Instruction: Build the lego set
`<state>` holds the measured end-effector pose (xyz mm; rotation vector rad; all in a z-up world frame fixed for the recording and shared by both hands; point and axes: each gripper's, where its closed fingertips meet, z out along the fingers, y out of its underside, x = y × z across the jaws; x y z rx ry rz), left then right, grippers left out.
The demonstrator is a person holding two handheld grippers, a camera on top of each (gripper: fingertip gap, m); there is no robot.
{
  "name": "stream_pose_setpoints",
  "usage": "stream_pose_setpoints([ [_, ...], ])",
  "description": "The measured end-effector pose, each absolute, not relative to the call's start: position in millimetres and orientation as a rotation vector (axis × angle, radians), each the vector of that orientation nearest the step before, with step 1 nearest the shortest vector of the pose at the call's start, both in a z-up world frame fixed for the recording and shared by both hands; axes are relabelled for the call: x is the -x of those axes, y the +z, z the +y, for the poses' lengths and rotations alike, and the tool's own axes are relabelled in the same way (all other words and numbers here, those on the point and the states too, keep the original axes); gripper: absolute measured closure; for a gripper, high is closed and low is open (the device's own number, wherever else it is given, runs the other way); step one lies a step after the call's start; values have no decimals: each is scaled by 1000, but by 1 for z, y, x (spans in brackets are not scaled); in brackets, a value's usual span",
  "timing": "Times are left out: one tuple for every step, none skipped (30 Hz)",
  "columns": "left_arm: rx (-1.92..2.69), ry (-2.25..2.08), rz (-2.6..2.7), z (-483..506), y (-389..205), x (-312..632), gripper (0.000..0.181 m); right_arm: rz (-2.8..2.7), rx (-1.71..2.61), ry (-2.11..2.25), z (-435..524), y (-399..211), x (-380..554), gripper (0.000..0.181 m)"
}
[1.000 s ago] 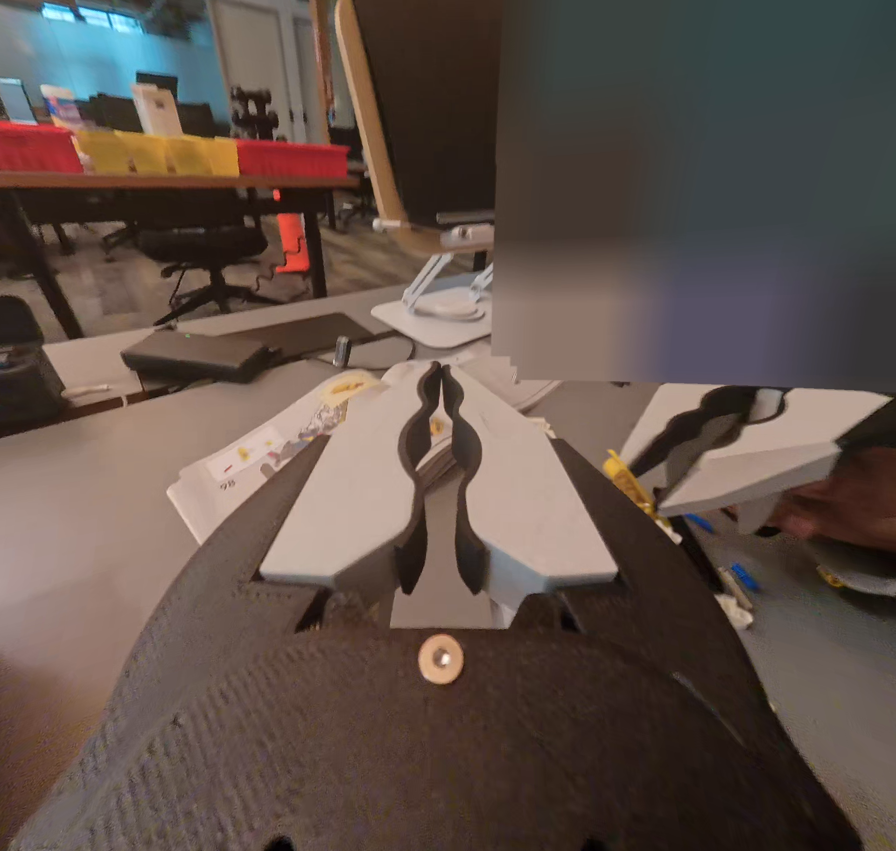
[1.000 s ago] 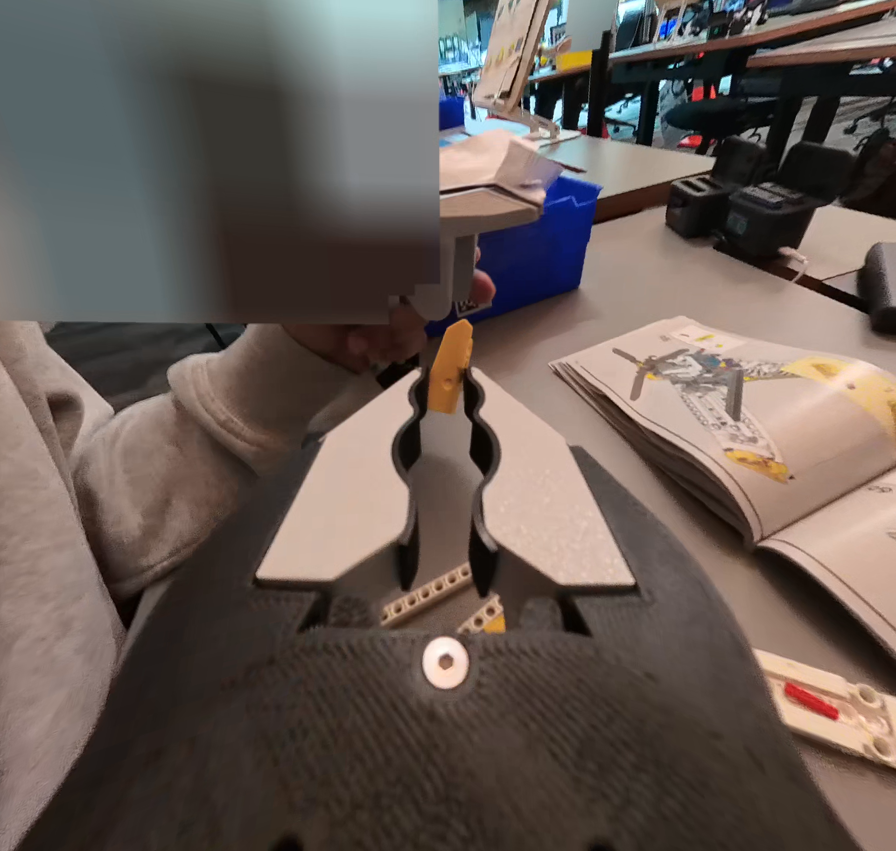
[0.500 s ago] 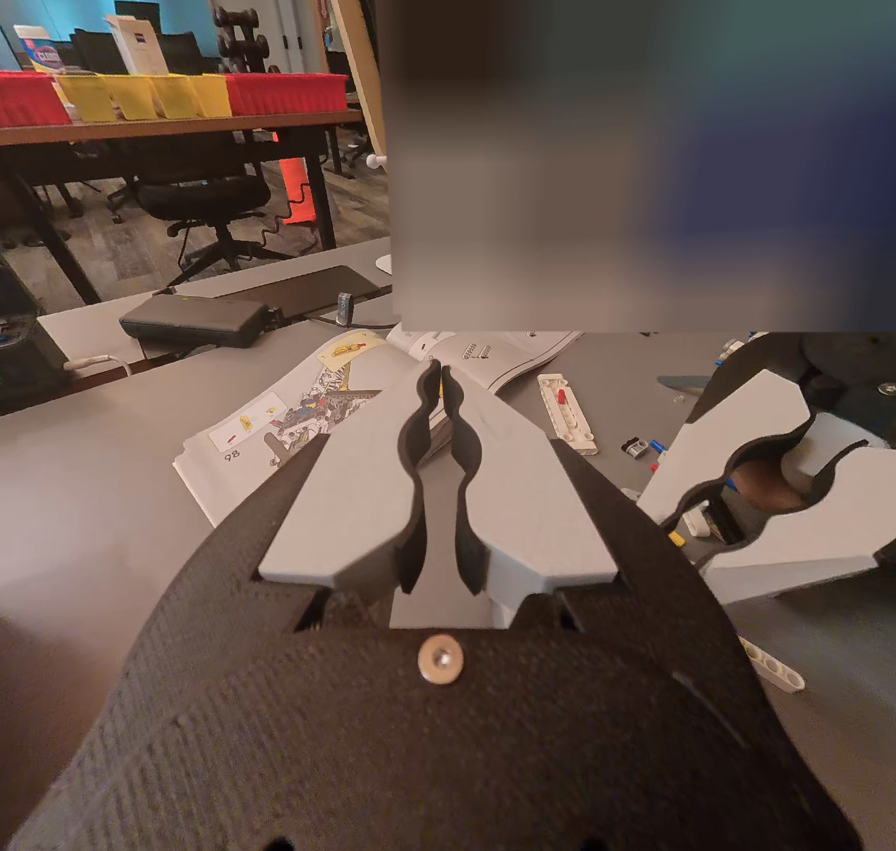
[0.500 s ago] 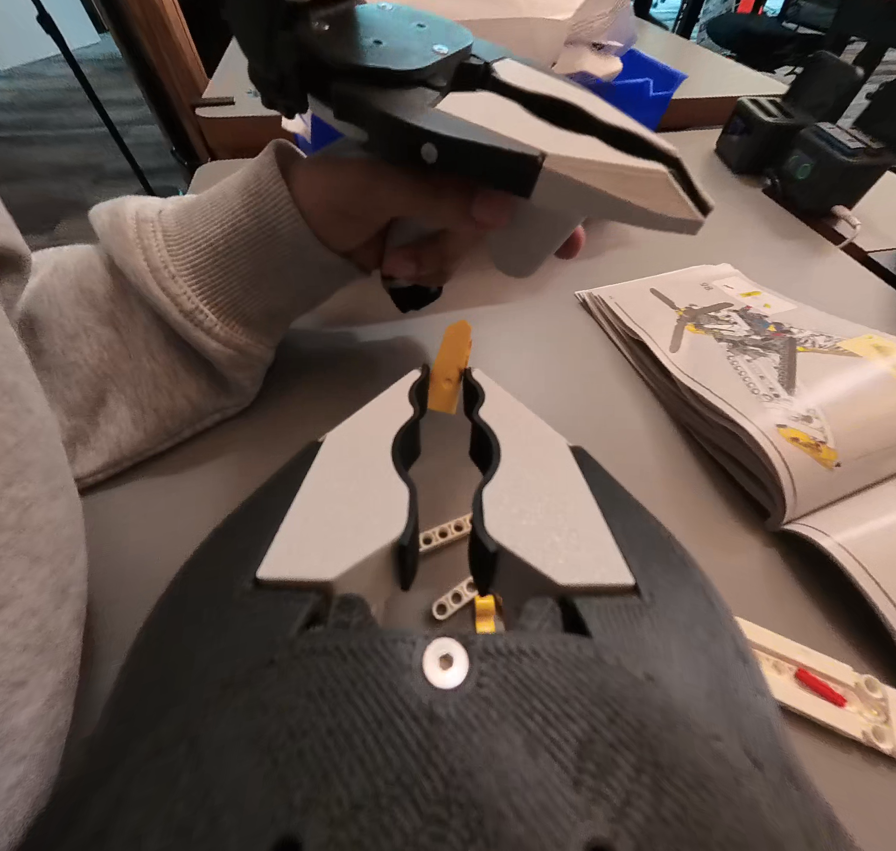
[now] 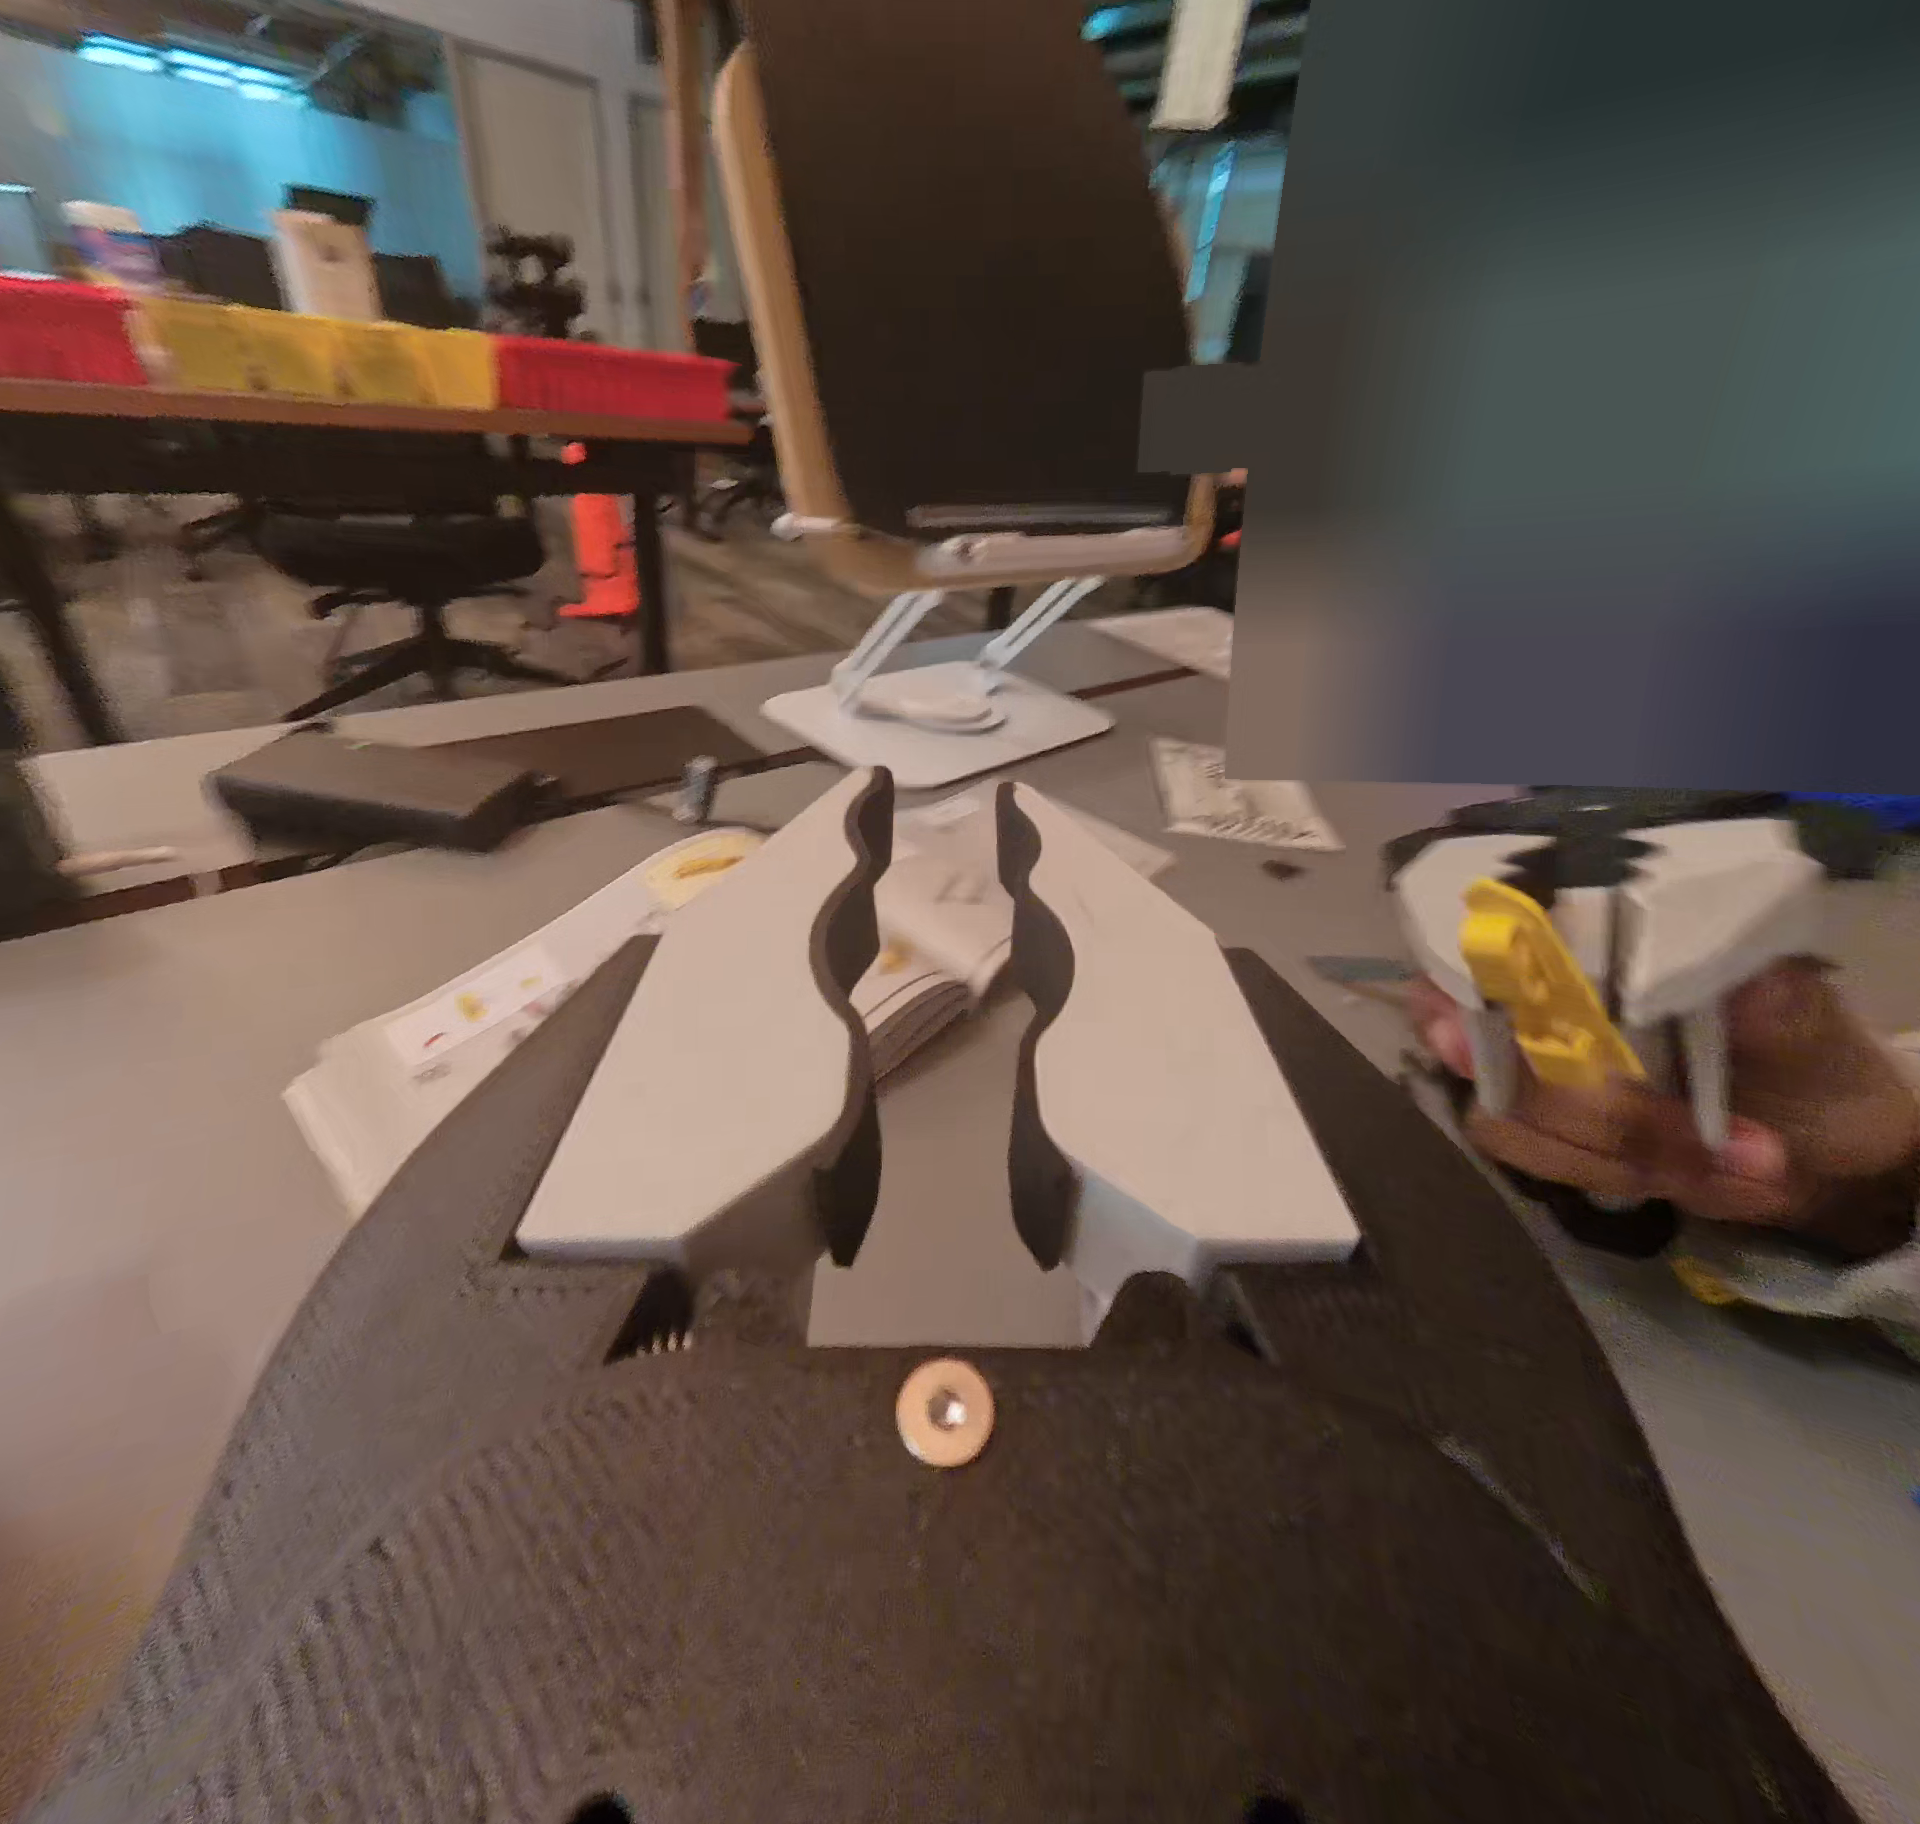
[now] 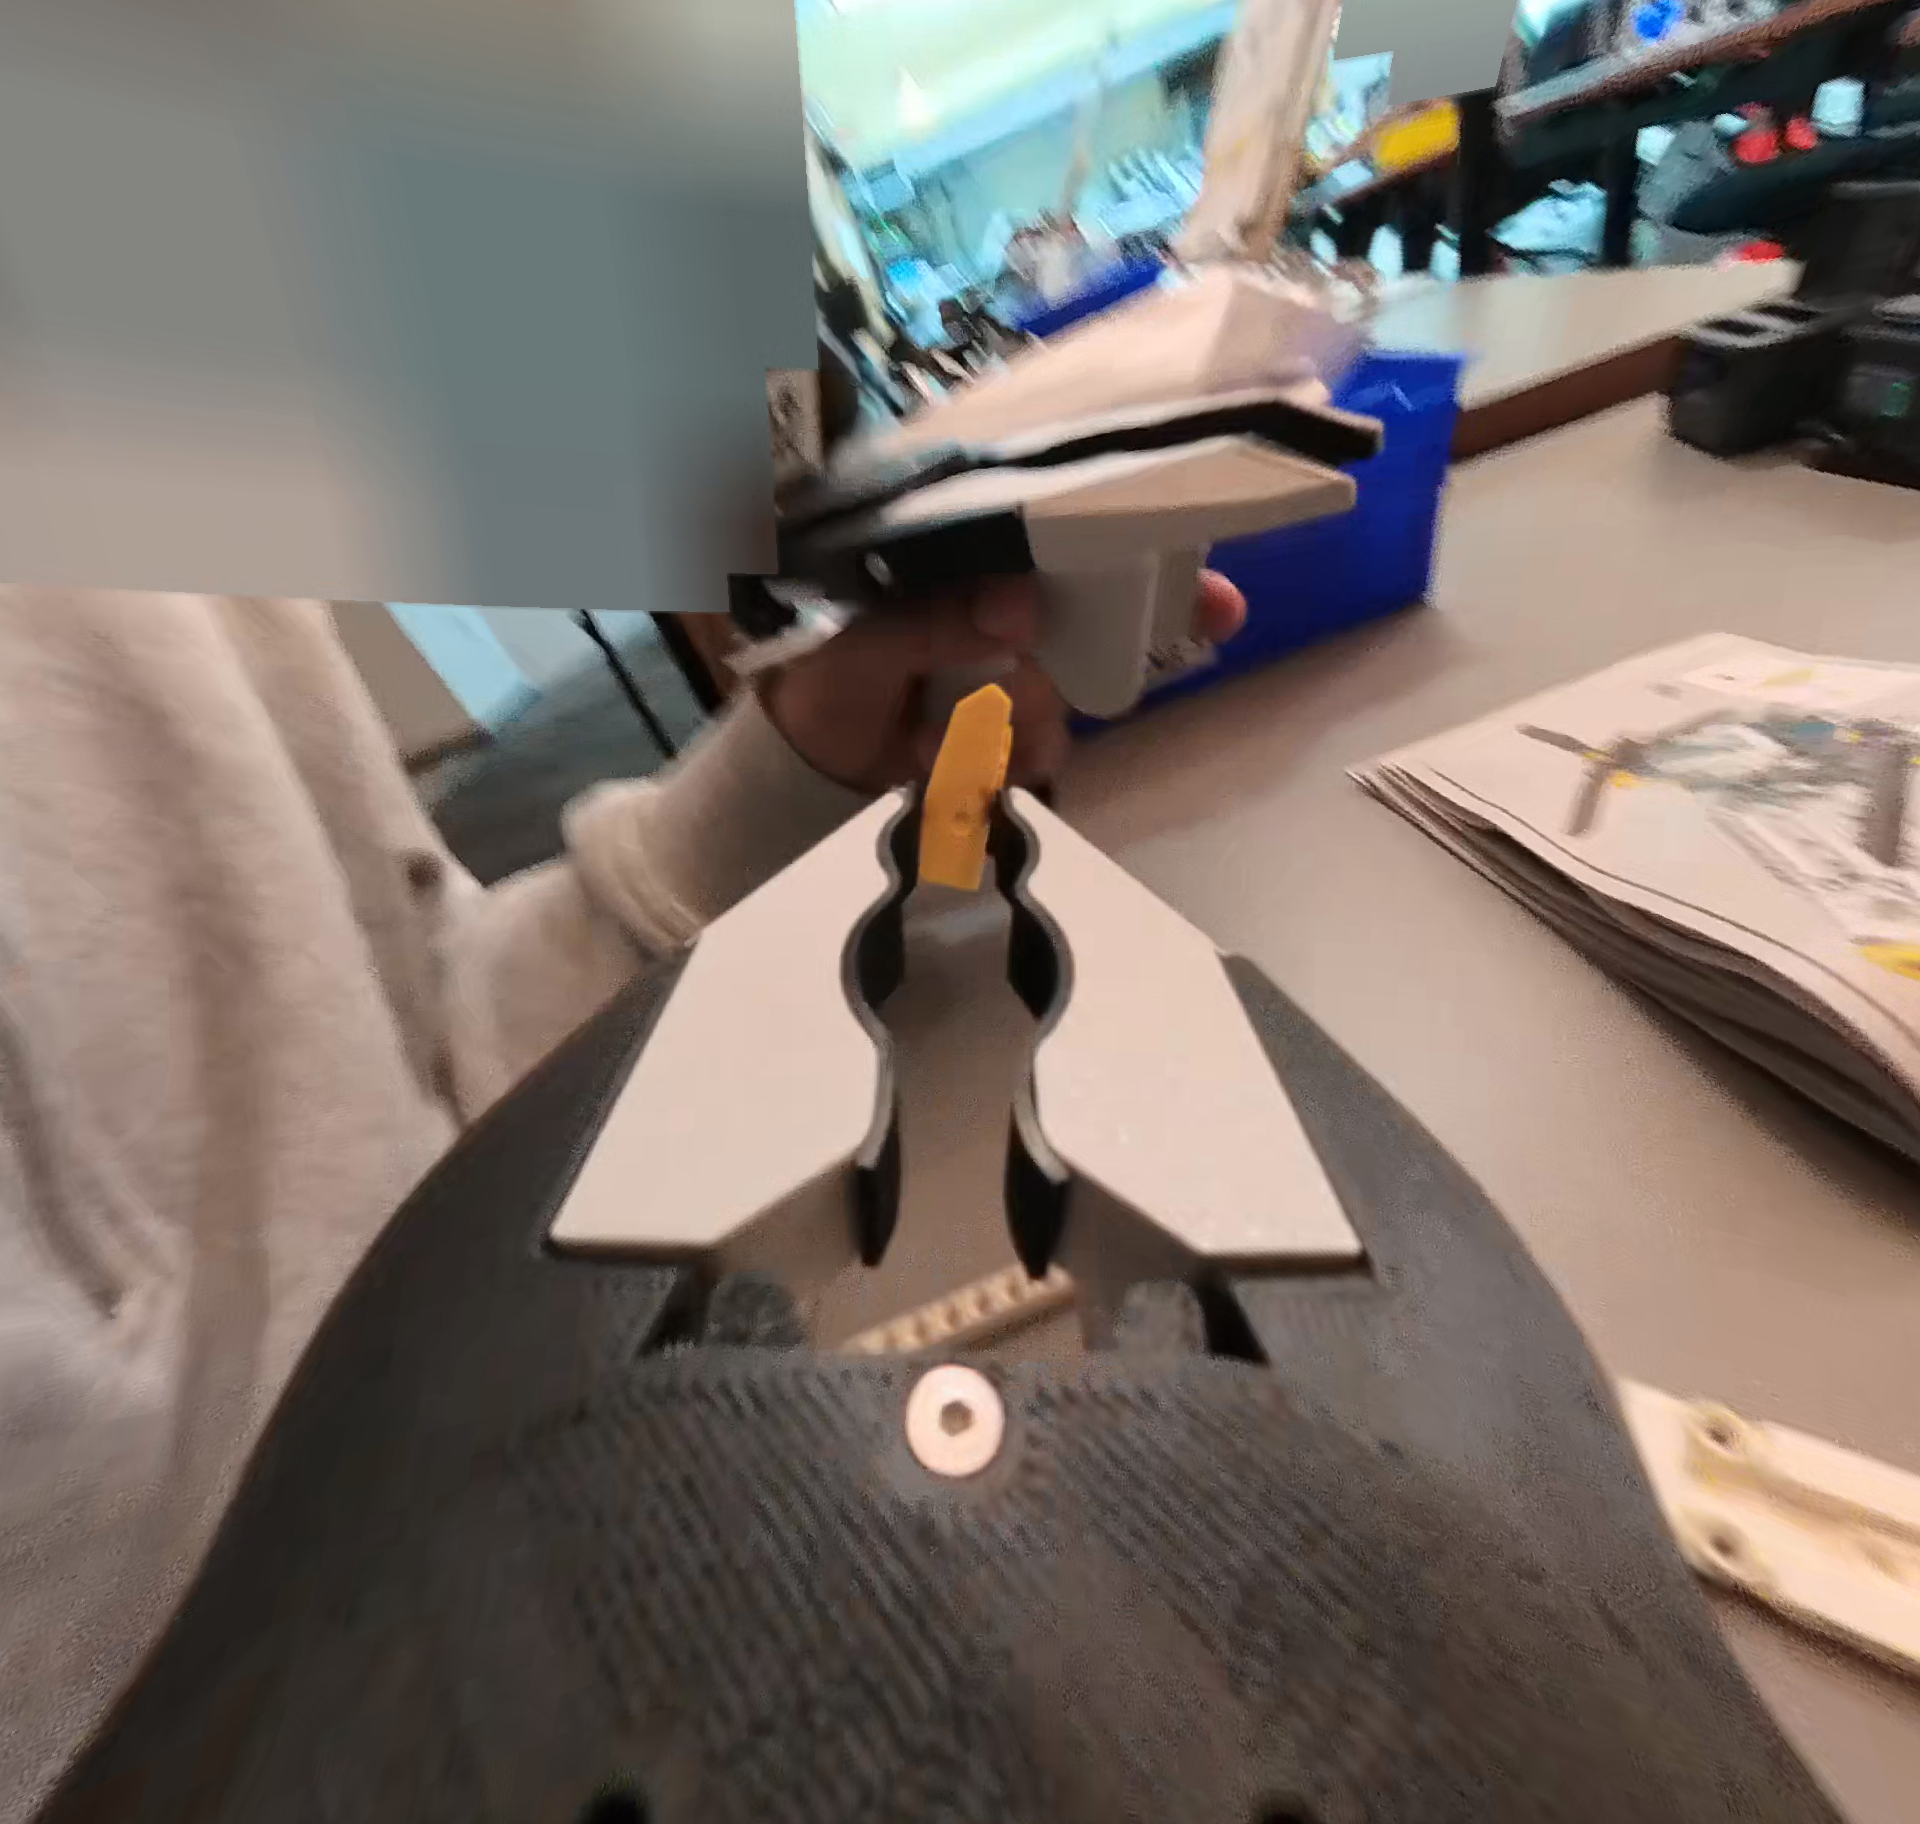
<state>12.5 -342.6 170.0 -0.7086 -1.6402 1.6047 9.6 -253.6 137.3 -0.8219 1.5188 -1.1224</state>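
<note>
Yellow lego pc [image 6: 964, 798] pinched in R tool [image 6: 961, 808]; L tool [image 5: 940, 798] agape.

right gripper [image 6: 956, 824] clamping yellow lego piece [image 6: 964, 787], open instruction booklet [image 6: 1683, 860] right

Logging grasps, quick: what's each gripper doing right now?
Left gripper: open, holding nothing.
Right gripper: shut on the yellow lego piece, pinched at its fingertips.

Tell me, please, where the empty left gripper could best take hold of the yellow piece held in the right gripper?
Probably the free tip of the yellow piece, approached from beyond the right gripper, which clamps its lower end. The left gripper is open and would close across the flat faces.
</note>
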Motion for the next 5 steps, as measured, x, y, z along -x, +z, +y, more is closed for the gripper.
stream_pose_setpoints([
  [720, 1570, -1569, -334, 176, -8, 164, 1437, 770, -1085, -250, 148, -7, 170],
  [736, 1521, -1490, -324, 182, -3, 164, 1360, 722, -1039, -246, 159, -4, 170],
  [754, 1463, -1409, -312, 188, 2, 164, 1299, 683, -997, -243, 167, -1, 170],
  [767, 1409, -1333, -301, 195, 5, 164, 1237, 648, -961, -240, 176, 3, 170],
  [767, 1372, -1269, -292, 201, 7, 164, 1168, 610, -923, -237, 185, 7, 170],
])
